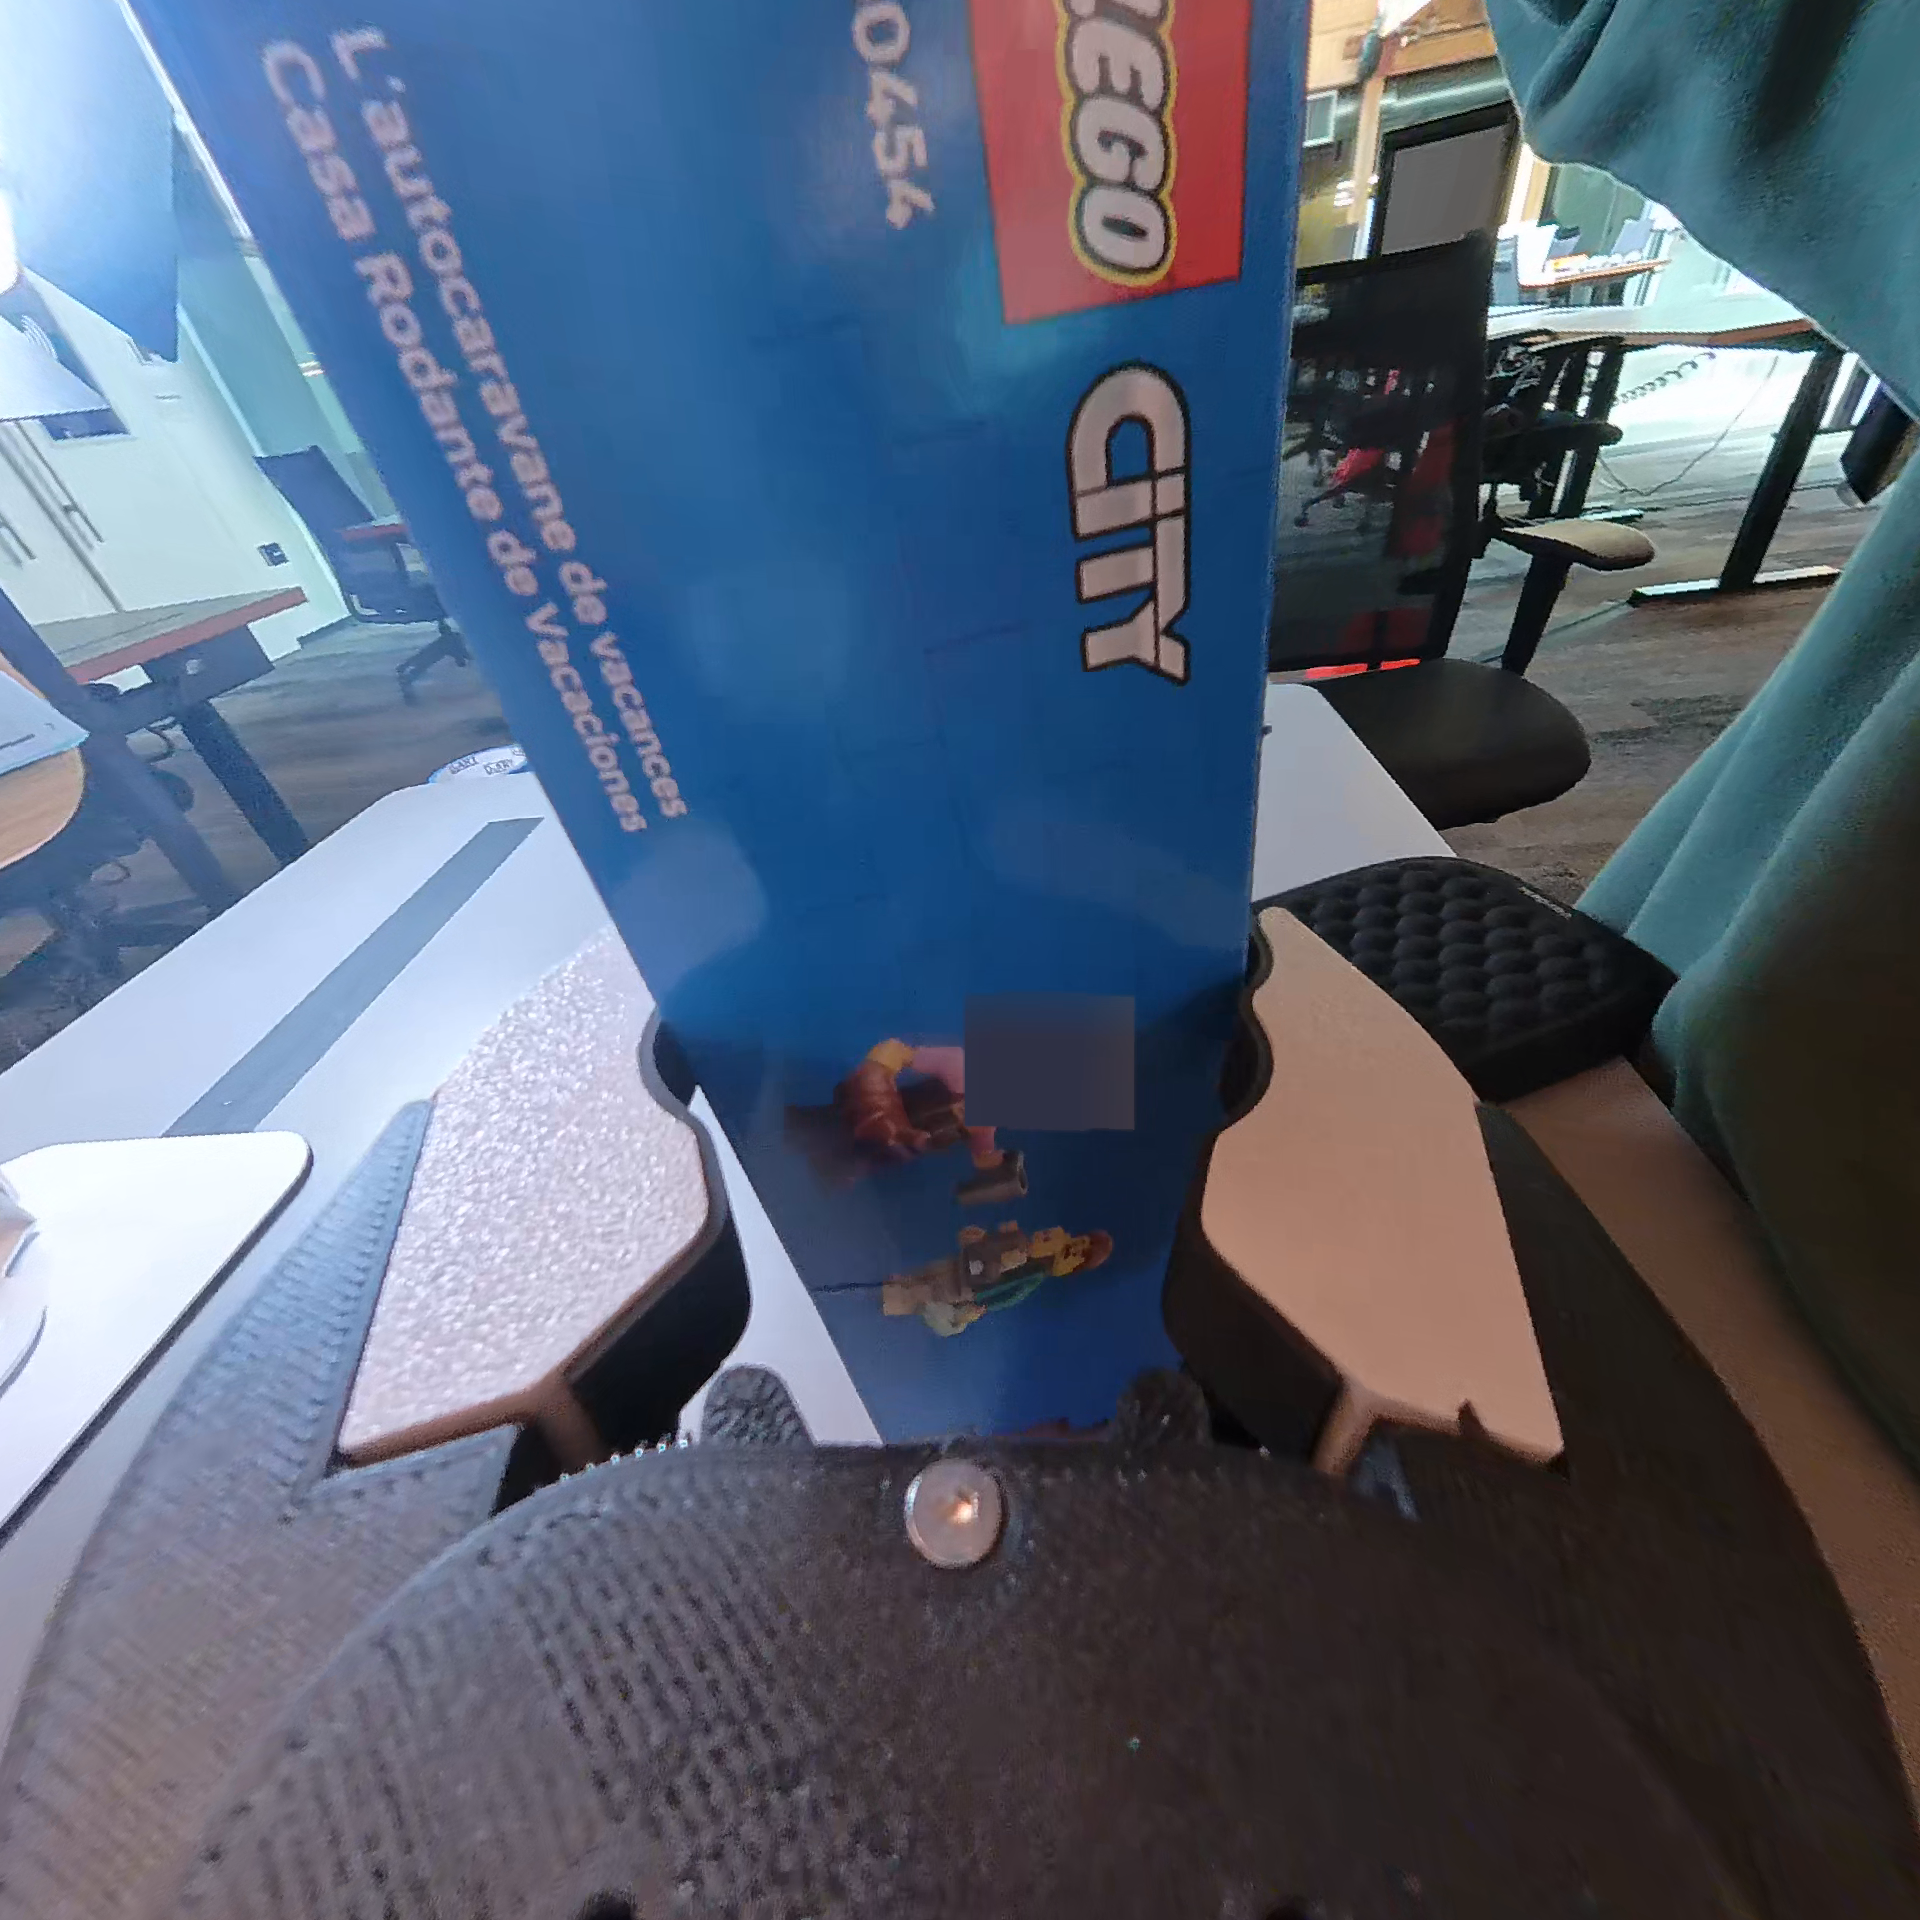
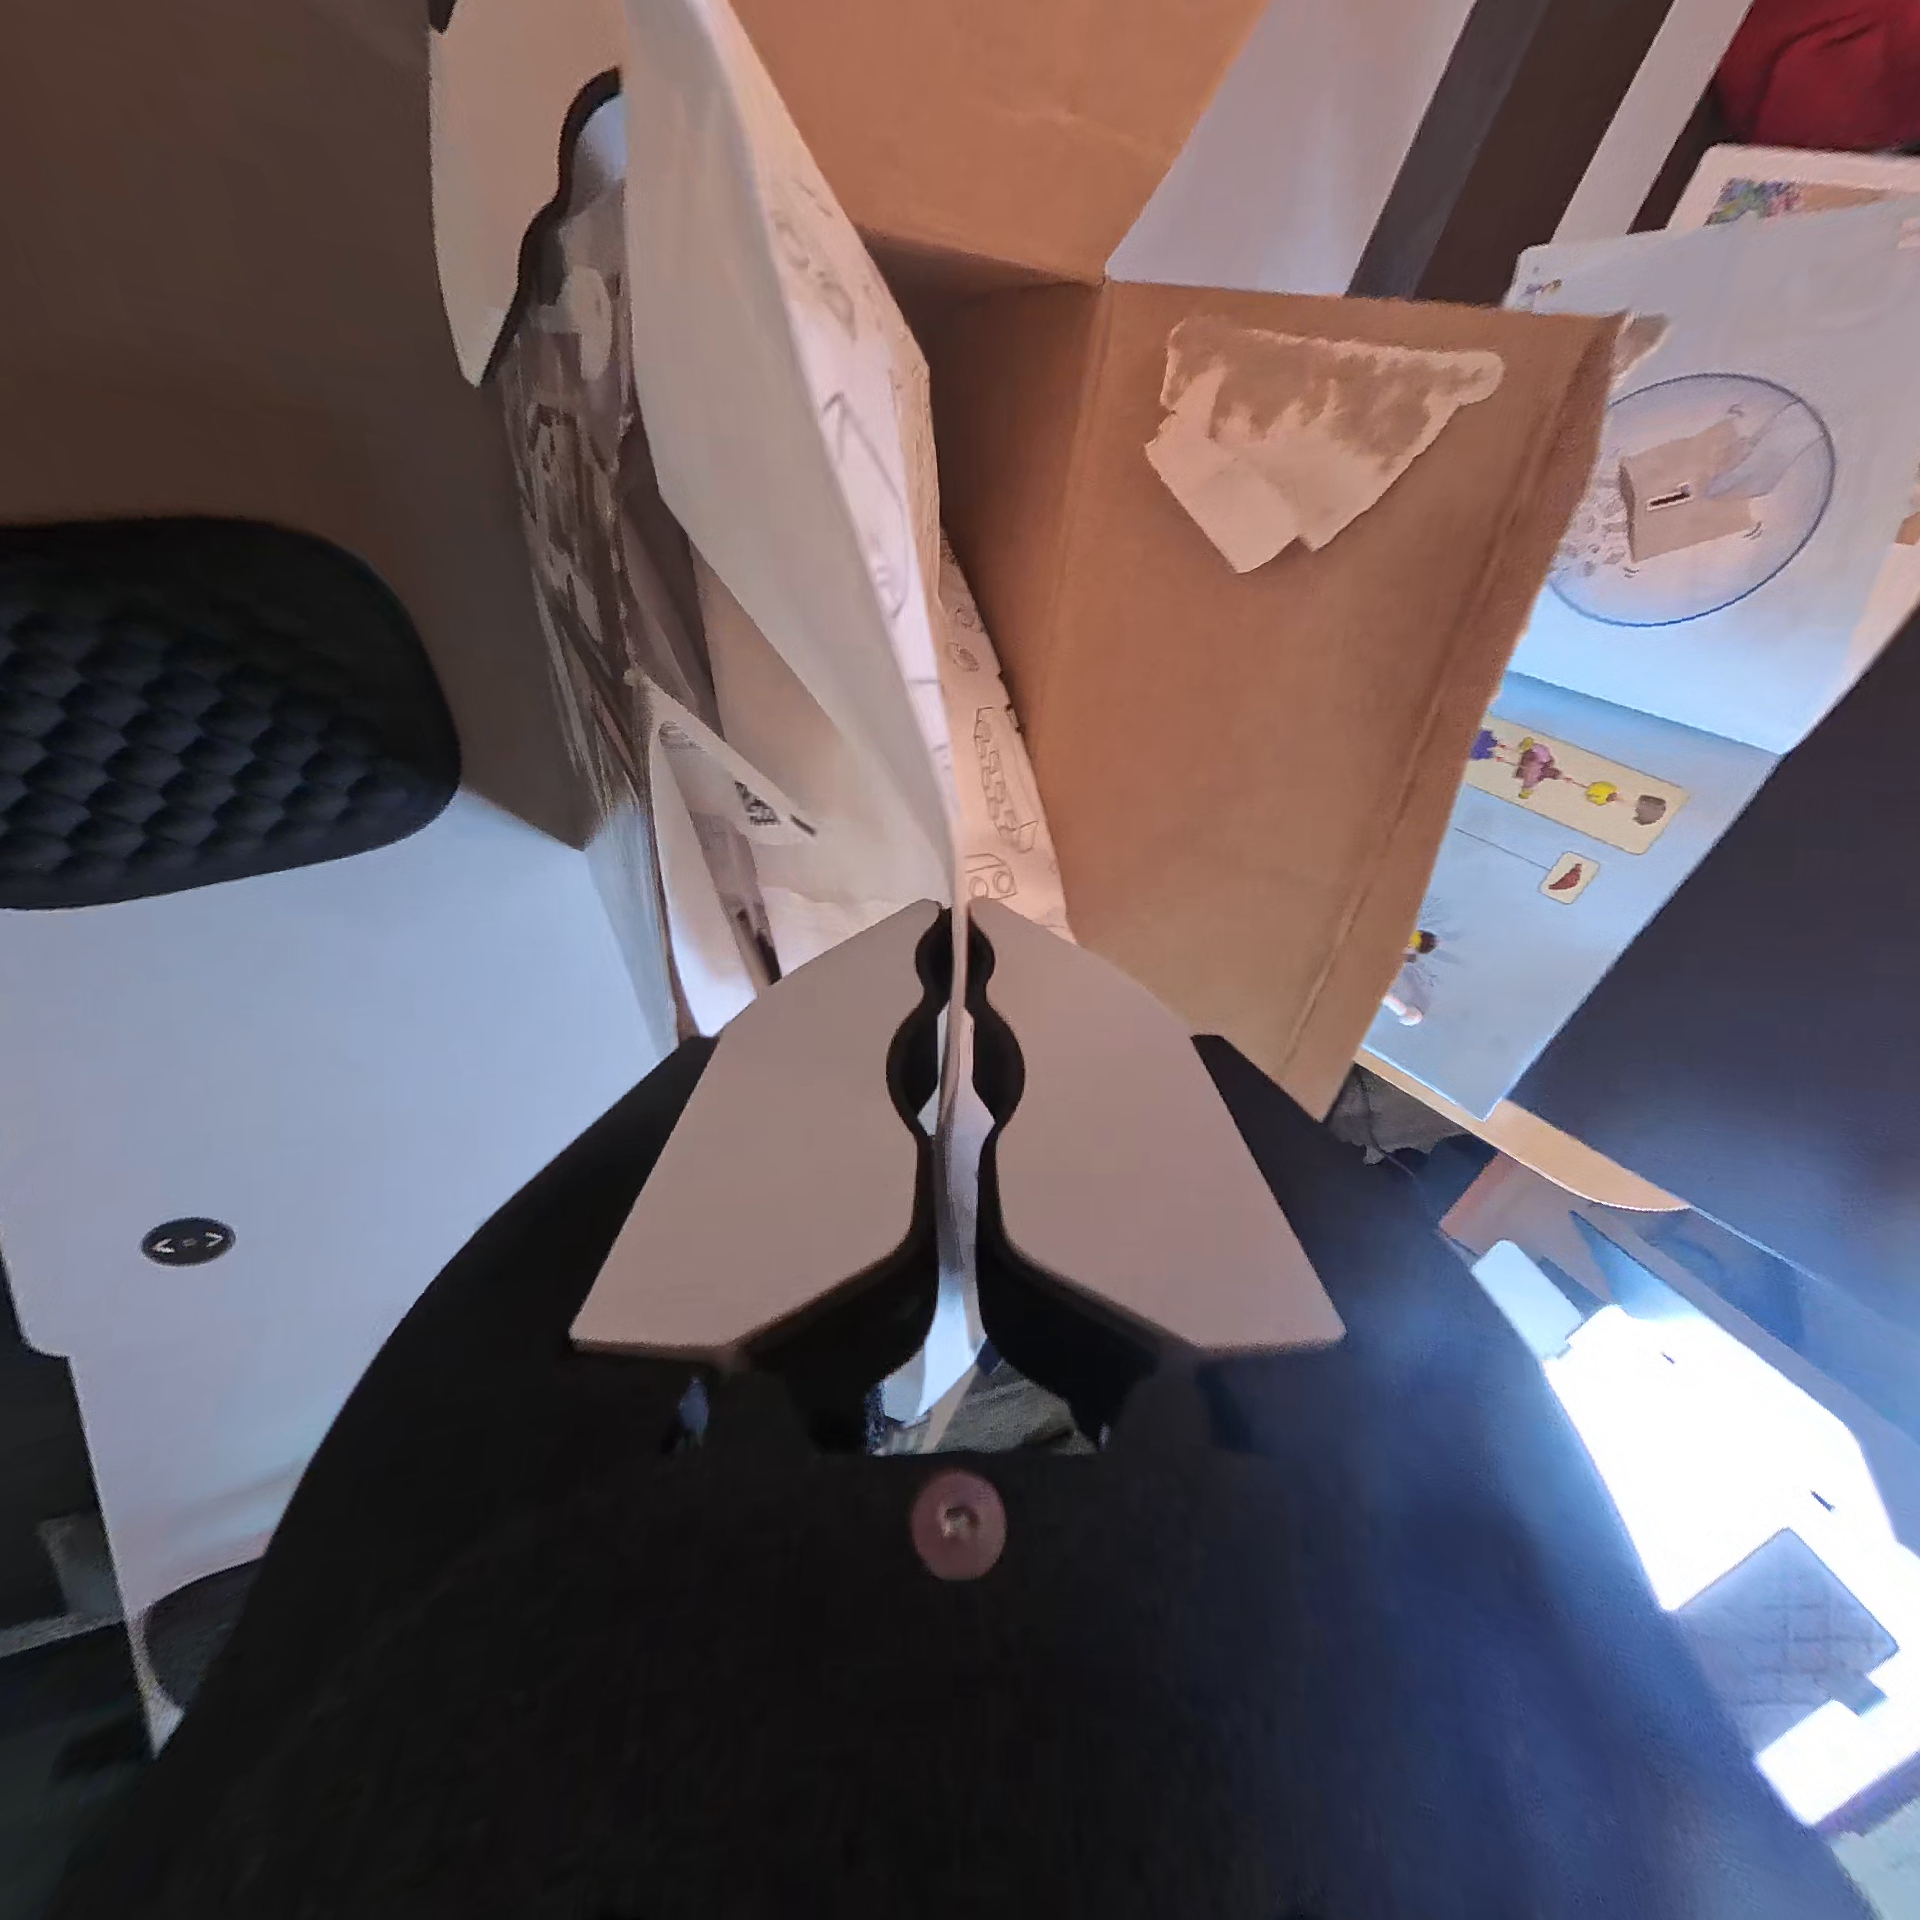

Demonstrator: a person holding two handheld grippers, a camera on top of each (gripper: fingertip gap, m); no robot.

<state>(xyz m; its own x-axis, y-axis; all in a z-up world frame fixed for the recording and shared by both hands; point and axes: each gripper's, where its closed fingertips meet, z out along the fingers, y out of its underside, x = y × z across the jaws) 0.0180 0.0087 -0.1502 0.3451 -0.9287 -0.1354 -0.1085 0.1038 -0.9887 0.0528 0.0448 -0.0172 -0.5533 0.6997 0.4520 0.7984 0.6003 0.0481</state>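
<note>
The left gripper (image 1: 956, 1049) stands spread wide, both pads pressed on the sides of a tall blue printed cardboard toy box (image 1: 831, 582) standing upright above the white table (image 1: 312, 935). Beside that box's brown open end (image 2: 1247, 675) (its flap raised), the right gripper (image 2: 961, 925) is pinched closed on a thin white printed paper bag (image 2: 831, 499).

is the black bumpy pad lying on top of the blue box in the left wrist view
No, the black bumpy pad lies on the white table to the right of the upright blue box, not on it.
</note>
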